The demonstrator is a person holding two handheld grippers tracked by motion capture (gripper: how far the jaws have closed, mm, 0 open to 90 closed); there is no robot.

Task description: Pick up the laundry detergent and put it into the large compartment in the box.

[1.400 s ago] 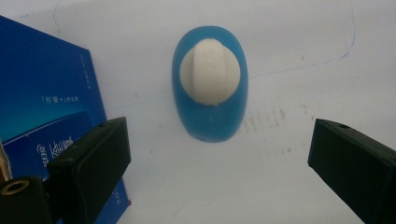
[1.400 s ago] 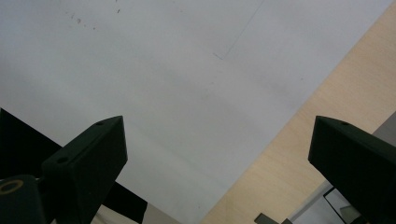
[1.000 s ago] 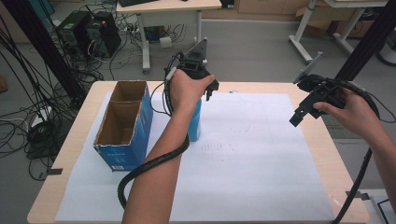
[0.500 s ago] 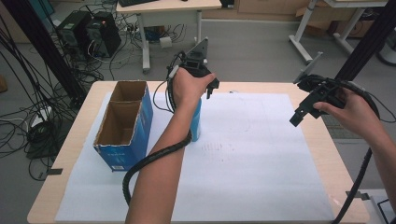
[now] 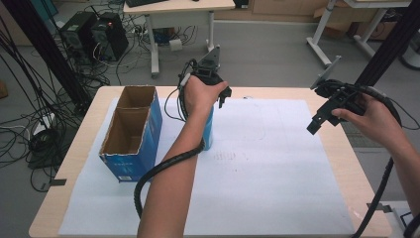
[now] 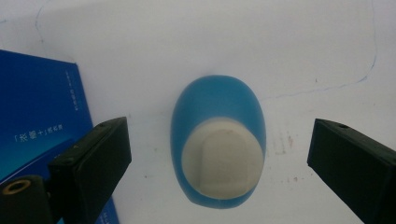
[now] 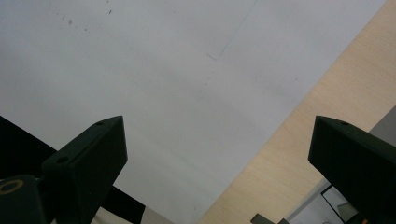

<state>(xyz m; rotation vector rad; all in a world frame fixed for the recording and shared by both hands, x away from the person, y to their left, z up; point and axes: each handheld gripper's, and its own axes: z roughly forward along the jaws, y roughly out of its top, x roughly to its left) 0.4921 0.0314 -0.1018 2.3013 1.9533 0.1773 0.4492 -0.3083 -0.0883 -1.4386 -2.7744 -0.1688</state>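
Nearest the person, two forearms reach in over a wooden bench (image 5: 74,163) covered by a large white sheet (image 5: 267,168). The left hand (image 5: 198,95) holds the left tool (image 6: 219,163) above a blue bottle (image 5: 208,130) that stands upright on the sheet, just beside a blue cardboard box (image 5: 130,134) whose two open compartments look empty. In the left gripper view the tool looks straight down on the bottle's whitish cap (image 6: 222,157); its jaws stand wide apart, one on each side of the bottle, neither touching it, and the box's blue side with small white print lies just to the left of the bottle. Toward the right edge of the bench, well apart from the bottle, the right hand (image 5: 369,116) holds the right tool (image 7: 219,163) in the air over the sheet's border. Its jaws are also spread wide with nothing between them, and beneath them lie the white sheet and a strip of bare wood. Beyond the bench, the floor carries tangled cables (image 5: 29,99), computer towers (image 5: 94,32) and a white desk (image 5: 178,15).
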